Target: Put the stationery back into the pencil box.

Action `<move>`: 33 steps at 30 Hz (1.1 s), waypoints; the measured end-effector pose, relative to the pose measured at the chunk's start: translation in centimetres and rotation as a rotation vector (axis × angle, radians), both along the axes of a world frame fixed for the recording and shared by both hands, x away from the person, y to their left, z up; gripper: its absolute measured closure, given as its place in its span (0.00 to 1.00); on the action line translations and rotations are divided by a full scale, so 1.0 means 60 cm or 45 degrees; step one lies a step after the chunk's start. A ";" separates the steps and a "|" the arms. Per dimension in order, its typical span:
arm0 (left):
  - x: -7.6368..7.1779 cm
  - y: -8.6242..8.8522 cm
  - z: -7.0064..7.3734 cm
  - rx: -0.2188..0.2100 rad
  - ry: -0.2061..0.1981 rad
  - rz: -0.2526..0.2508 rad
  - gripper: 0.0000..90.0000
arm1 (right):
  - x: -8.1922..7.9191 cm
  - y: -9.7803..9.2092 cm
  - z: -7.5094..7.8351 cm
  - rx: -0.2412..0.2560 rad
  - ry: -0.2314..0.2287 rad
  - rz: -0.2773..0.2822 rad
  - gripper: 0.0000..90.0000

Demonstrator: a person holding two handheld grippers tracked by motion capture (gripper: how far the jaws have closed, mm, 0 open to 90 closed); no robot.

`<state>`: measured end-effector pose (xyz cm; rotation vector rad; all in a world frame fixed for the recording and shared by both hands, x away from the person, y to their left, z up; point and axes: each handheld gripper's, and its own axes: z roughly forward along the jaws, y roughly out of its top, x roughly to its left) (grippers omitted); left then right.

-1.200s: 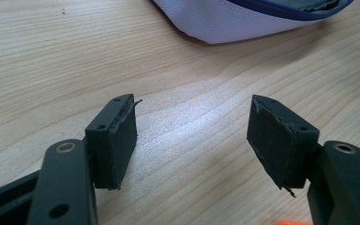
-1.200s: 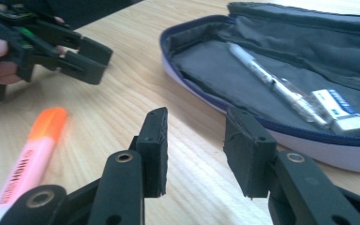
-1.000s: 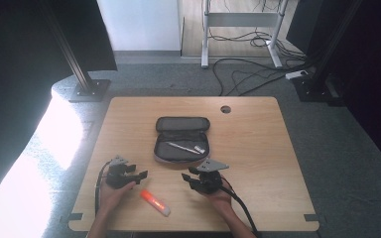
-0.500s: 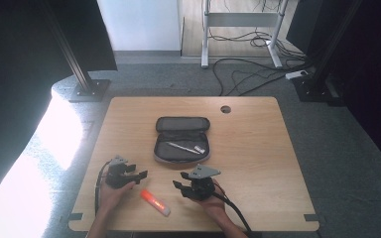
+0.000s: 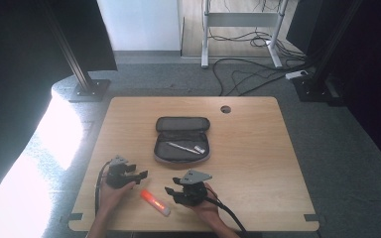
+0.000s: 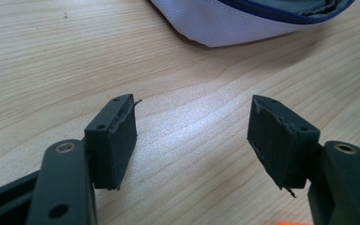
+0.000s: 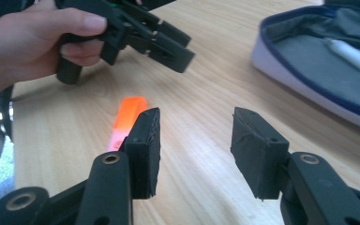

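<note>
Right gripper (image 5: 171, 190): nearest the table's front edge, jaws spread and holding nothing, pointed toward the orange marker.
Orange marker (image 5: 154, 202): lies flat on the table (image 5: 258, 163) between the two grippers, just beside the right one, touched by neither.
Likely step: picking up the marker, probably for the case.
Doing it well: the right gripper should straddle the marker across its width, near mid-length, then press shut.
Left gripper (image 5: 138, 175): jaws apart, empty, near the marker's orange end.
Pencil case (image 5: 182, 140): open, farther back, a pen (image 5: 181, 147) inside.
</note>
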<state>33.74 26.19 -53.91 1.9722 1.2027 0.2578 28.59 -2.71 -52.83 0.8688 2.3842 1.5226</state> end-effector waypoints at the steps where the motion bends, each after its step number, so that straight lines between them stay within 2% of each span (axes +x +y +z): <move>1: 0.000 0.000 0.000 0.002 0.001 -0.002 0.37 | -0.004 0.008 -0.001 -0.006 0.002 0.021 0.58; 20: 0.000 0.001 0.000 0.002 0.003 -0.002 0.37 | -0.021 0.039 -0.016 -0.033 0.048 0.087 0.58; 26: 0.001 -0.001 -0.001 0.002 0.004 -0.003 0.37 | -0.026 0.050 -0.022 -0.035 0.085 0.110 0.58; 33: 0.001 0.001 -0.002 0.004 0.005 -0.001 0.37 | -0.033 0.065 -0.028 -0.092 0.084 0.130 0.57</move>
